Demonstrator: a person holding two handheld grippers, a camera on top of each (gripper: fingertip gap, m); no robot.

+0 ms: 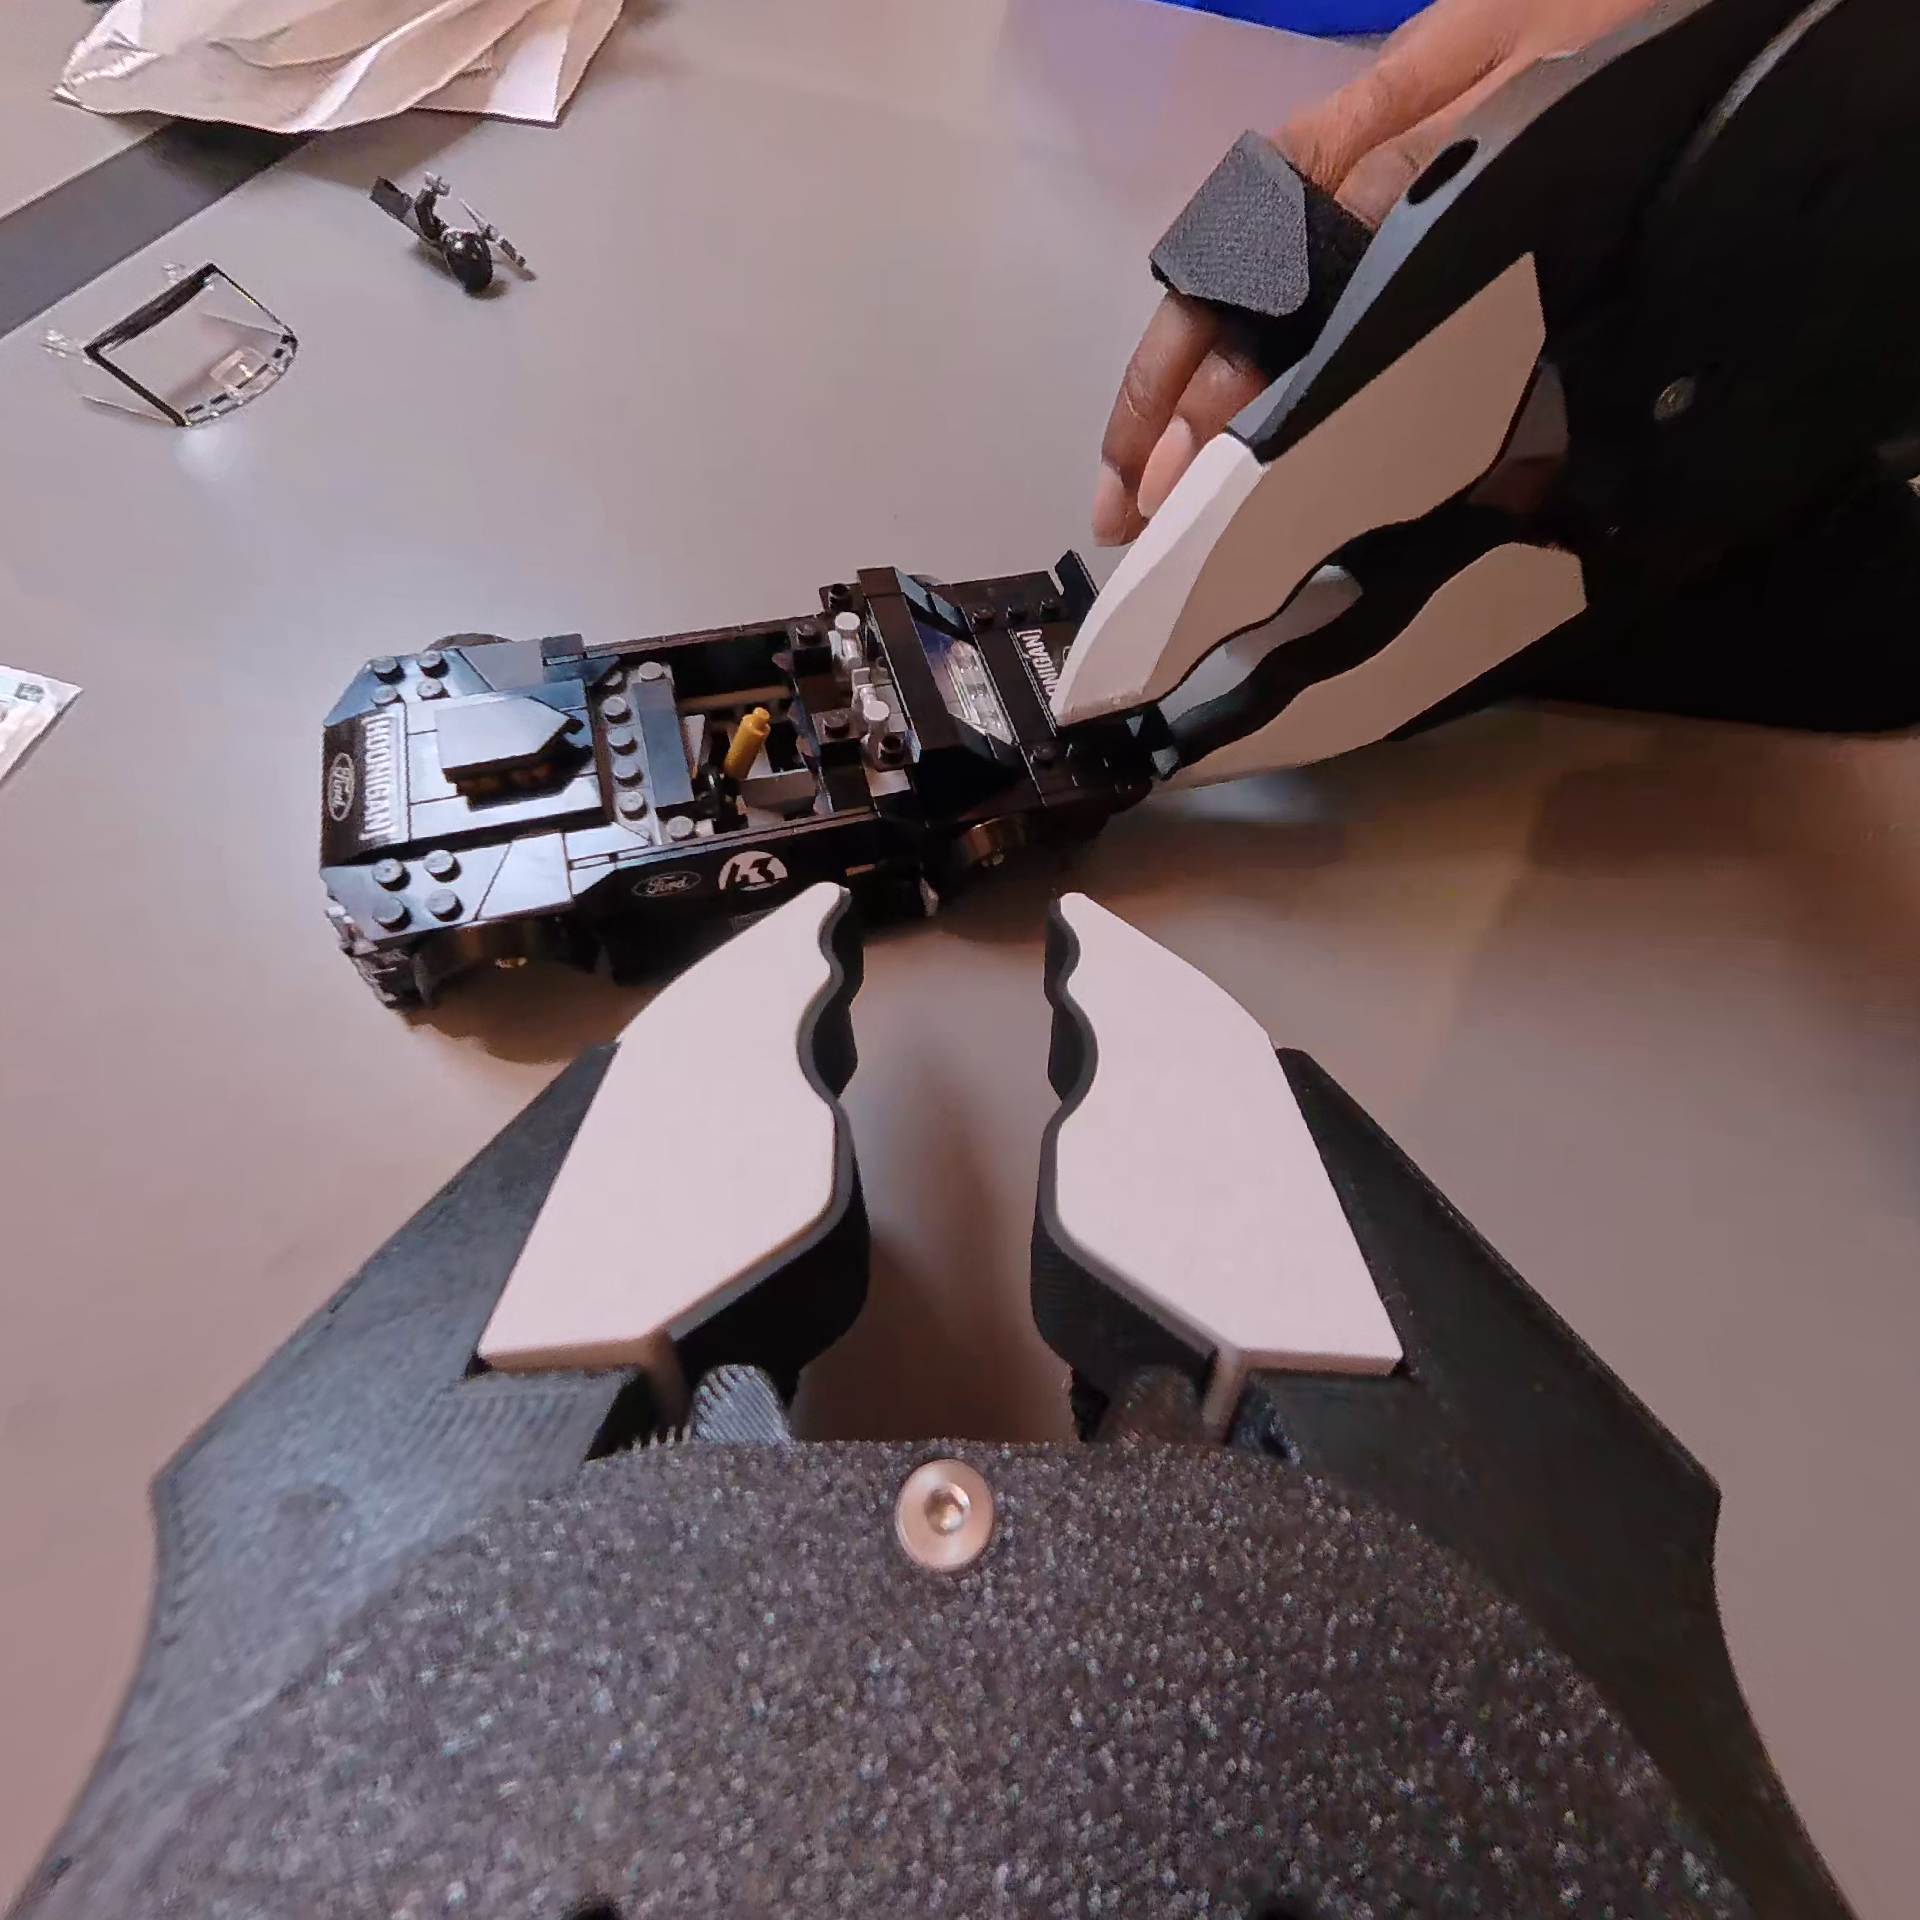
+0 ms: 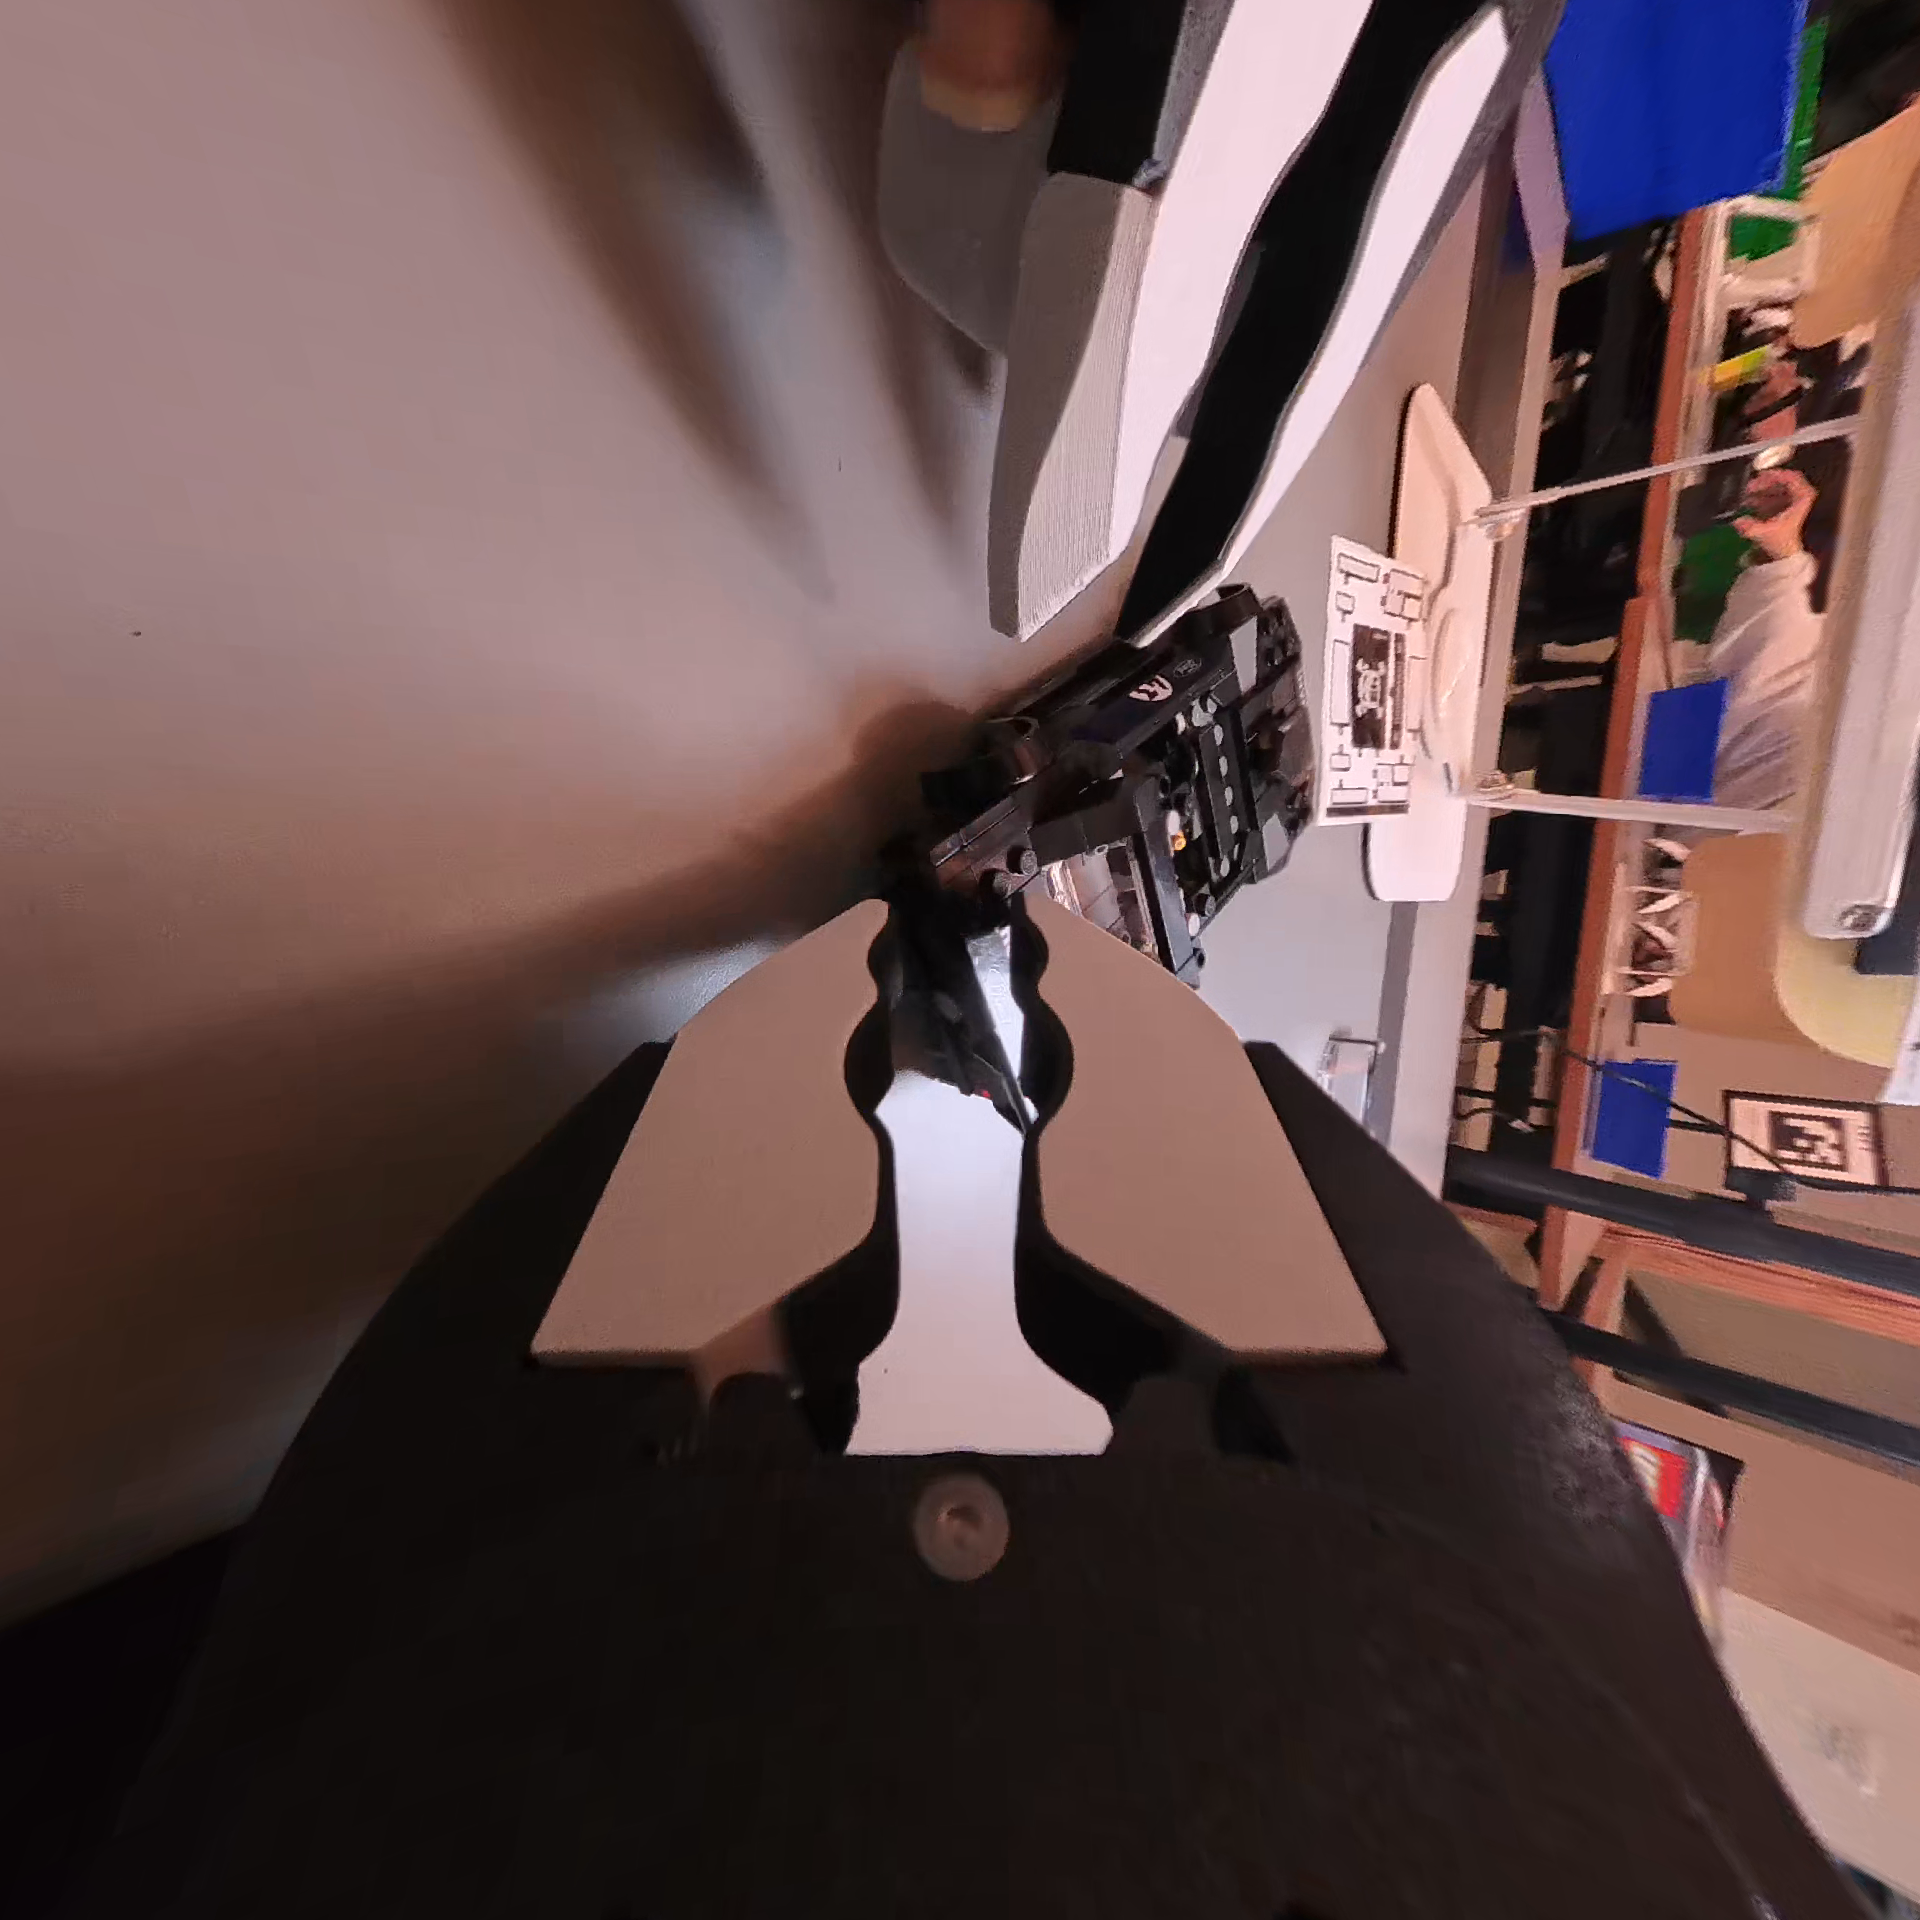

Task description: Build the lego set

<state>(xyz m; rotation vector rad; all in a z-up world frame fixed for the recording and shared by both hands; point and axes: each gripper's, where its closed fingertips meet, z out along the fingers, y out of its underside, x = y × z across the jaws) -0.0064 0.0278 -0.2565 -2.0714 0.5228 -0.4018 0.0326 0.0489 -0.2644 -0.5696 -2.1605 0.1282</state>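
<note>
A black Lego car (image 1: 665, 769) with its cabin open on top lies on the grey table (image 1: 1455, 1039). My left gripper (image 1: 945, 914) is open and empty, its tips just short of the car's near side. My right gripper (image 1: 1132, 743) comes in from the upper right and is shut on the car's rear end, one finger on top and one below. In the right wrist view the right gripper (image 2: 951, 935) holds the car's (image 2: 1174, 748) black rear part between its fingertips. The left gripper (image 2: 1132, 603) shows beyond it.
A clear windscreen piece (image 1: 187, 348) and a small black sub-assembly (image 1: 457, 234) lie at the far left. Crumpled plastic bags (image 1: 343, 62) are behind them. A sticker sheet (image 2: 1371, 686) and a white tray (image 2: 1439, 644) lie past the car's front. Spacing between my two grippers at the tips: around 5 cm. The small black sub-assembly (image 1: 457, 234) sits 25 cm or so from the ends of my right fingers.
</note>
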